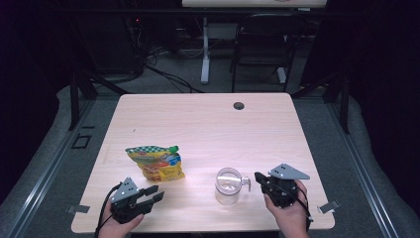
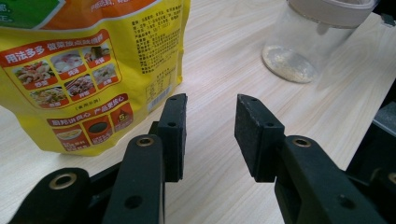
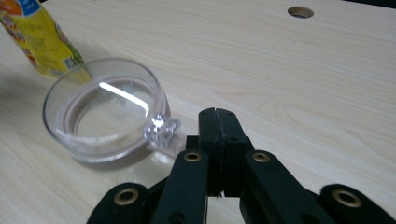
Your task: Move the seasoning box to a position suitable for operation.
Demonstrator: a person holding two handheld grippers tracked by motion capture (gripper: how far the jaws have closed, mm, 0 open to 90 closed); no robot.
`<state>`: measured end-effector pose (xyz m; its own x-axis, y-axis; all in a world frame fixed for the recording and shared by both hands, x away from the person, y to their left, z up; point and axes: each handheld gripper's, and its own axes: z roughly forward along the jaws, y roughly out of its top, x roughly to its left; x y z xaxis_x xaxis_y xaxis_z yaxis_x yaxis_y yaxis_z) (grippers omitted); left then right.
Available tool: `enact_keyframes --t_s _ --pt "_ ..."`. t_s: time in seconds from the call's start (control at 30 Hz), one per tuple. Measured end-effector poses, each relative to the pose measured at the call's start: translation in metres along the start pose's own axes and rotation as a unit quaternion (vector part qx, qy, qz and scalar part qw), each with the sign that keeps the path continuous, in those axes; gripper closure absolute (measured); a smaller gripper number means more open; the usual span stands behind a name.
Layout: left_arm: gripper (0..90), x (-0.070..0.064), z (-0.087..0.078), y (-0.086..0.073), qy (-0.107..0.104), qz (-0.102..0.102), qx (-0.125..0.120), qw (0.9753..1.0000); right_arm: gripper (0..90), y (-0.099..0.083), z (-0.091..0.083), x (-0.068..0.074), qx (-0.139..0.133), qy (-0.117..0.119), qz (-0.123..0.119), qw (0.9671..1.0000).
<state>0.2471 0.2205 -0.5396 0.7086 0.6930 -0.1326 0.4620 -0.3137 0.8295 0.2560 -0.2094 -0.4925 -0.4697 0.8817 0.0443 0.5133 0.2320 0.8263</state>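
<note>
Here a yellow printed pouch (image 1: 156, 163) lies flat beside a clear handled cup (image 1: 229, 185) on the worktop (image 1: 208, 124), left gripper (image 1: 151, 195) fingers wide and empty, right gripper (image 1: 259, 177) fingers pressed together.

You have a pale wood-grain table (image 1: 208, 124) in front of you, with a round cable hole (image 1: 239, 105) near its far edge. A yellow pouch (image 1: 156, 162) with a green top lies flat on your left half, printed with food pictures. To its right, apart from it, a clear jar (image 1: 228, 186) stands upright near your edge, its mouth open and a small clasp on its right side. A thin pale residue covers its bottom (image 2: 289, 63).
</note>
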Motion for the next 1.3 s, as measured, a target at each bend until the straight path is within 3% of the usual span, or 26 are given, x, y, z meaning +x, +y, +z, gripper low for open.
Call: enact_keyframes --t_s 0.17,0.33,0.53,0.7,0.77,0.87,1.3 --pt "64.2 0.001 0.001 -0.001 -0.009 -0.002 -0.002 1.0 90.0 0.014 0.003 0.007 -0.013 -0.002 0.005 0.9999" --pt "64.1 0.0 0.003 -0.001 -0.002 -0.005 0.003 1.0 90.0 0.005 0.005 0.013 -0.033 -0.003 0.009 0.9994" --pt "63.8 -0.006 0.008 0.003 -0.014 -0.009 0.002 0.9999 86.7 0.003 0.004 0.012 -0.043 0.01 0.02 0.9988" --pt "65.1 -0.017 0.02 0.008 -0.024 -0.004 0.013 0.9996 86.0 0.003 0.004 0.012 -0.039 0.016 0.02 0.9989" --pt "64.6 -0.022 0.022 0.011 -0.023 0.01 0.015 0.9996 85.2 0.002 0.004 0.012 -0.037 0.018 0.021 0.9989" --pt "64.4 -0.024 0.027 0.015 -0.034 -0.004 0.006 0.9994 84.1 0.001 0.005 0.013 -0.034 0.023 0.023 0.9989" --pt "65.2 -0.038 0.051 0.038 -0.045 0.001 0.004 0.999 82.9 -0.001 0.013 0.014 -0.026 0.032 0.023 0.9989"
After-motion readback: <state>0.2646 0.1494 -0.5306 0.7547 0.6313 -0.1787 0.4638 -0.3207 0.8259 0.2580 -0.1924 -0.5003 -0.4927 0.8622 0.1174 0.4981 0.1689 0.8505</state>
